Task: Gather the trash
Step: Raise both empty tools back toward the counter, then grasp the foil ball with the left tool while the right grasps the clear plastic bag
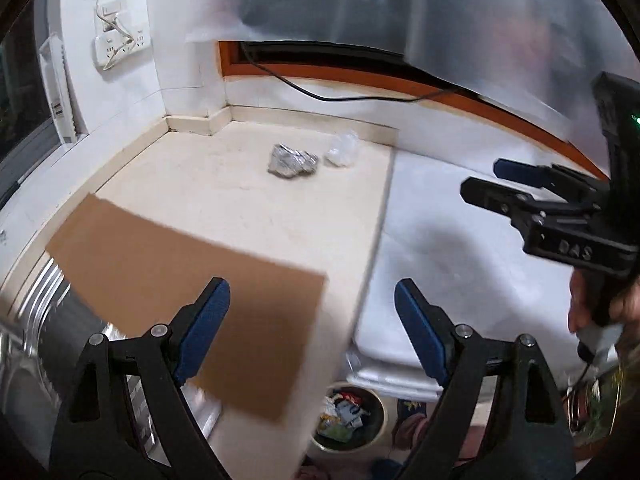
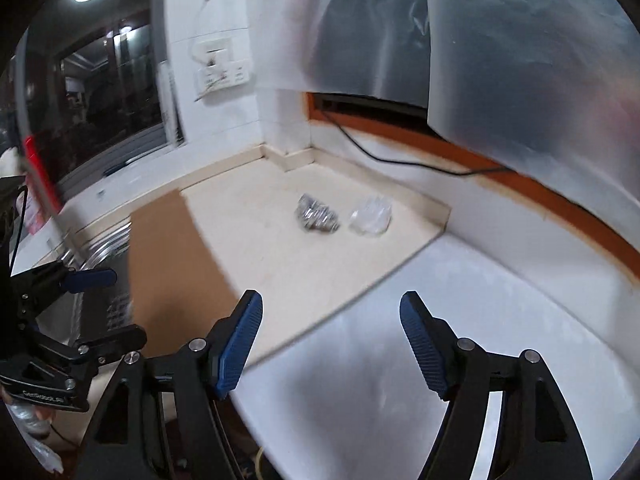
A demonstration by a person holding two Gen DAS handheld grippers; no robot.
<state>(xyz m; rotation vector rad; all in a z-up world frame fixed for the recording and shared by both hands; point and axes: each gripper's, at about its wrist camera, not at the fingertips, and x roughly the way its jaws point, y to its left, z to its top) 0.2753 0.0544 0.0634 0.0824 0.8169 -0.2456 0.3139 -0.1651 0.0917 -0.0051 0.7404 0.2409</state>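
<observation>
A crumpled ball of silver foil [image 1: 294, 162] [image 2: 317, 216] lies on the cream counter [image 1: 240, 200], far back near the corner. Right beside it sits a crumpled piece of clear plastic [image 1: 341, 151] [image 2: 370, 218]. Down on the floor stands a round trash bin [image 1: 346, 416] holding several wrappers. My left gripper [image 1: 312, 328] hangs open and empty above the counter's front edge, well short of both pieces. My right gripper [image 2: 331, 344] is also open and empty, over the white surface on the right. Each gripper shows in the other's view: the right gripper [image 1: 482, 179], the left gripper [image 2: 127, 306].
A flat brown cardboard sheet [image 1: 180, 280] lies on the counter's left part, partly over a steel sink [image 1: 36, 320]. A white appliance top [image 1: 460, 240] adjoins the counter on the right. A black cable [image 1: 340, 98] runs along the back wall below a wall socket [image 1: 120, 40].
</observation>
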